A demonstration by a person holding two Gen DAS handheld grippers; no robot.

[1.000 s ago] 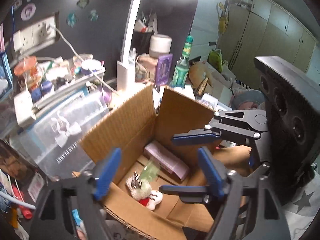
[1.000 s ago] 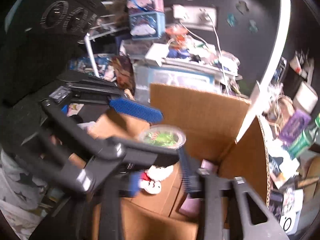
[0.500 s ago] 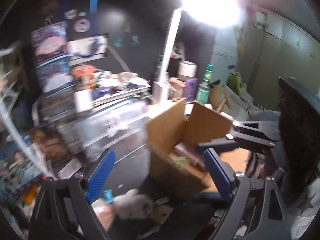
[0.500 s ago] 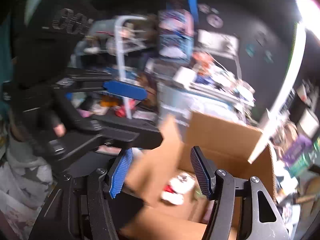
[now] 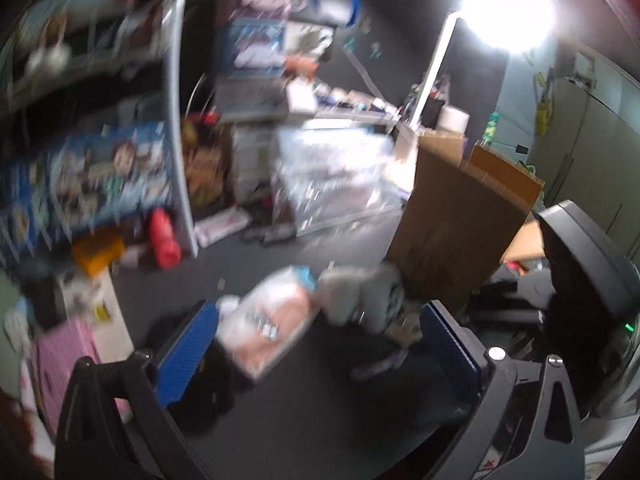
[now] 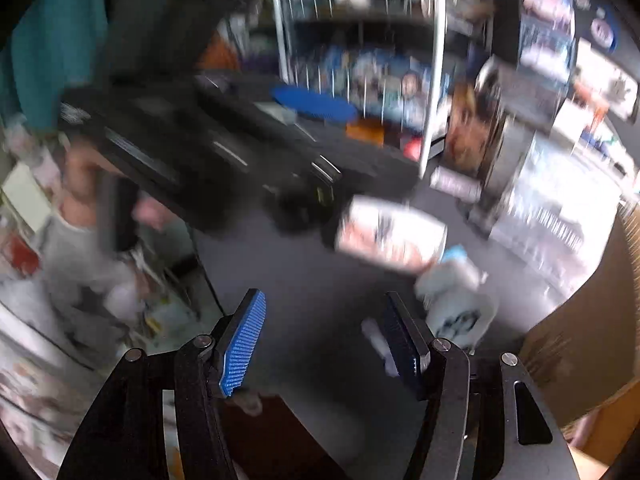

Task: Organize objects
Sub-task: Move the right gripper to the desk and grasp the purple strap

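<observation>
Both views are smeared with blur. The left gripper (image 5: pixel 316 344) points down at the dark floor (image 5: pixel 304 412), and its jaws have just been opening – they stand wide, blue pads (image 5: pixel 186 354) far apart, with nothing pressed between them. On the floor just beyond its tips lies a white and pink packet (image 5: pixel 268 320), and touching the packet's far end is a pale grey soft toy (image 5: pixel 360 296).

The toy sits right at the foot of the cardboard box (image 5: pixel 456 224), against its near wall. The box stands upright, flaps raised, near the bright lamp (image 5: pixel 504 12). A red bottle (image 5: pixel 162 236) lies on the floor at the foot of a shelf rack (image 5: pixel 176 128) – well apart from the packet.

The right gripper (image 6: pixel 324 344) also tilts down over the floor, its jaws about half open and empty. The packet (image 6: pixel 392 236) and the toy (image 6: pixel 456 296) lie ahead of it to the right, the toy just beside its right finger, though whether they touch I cannot tell.
</observation>
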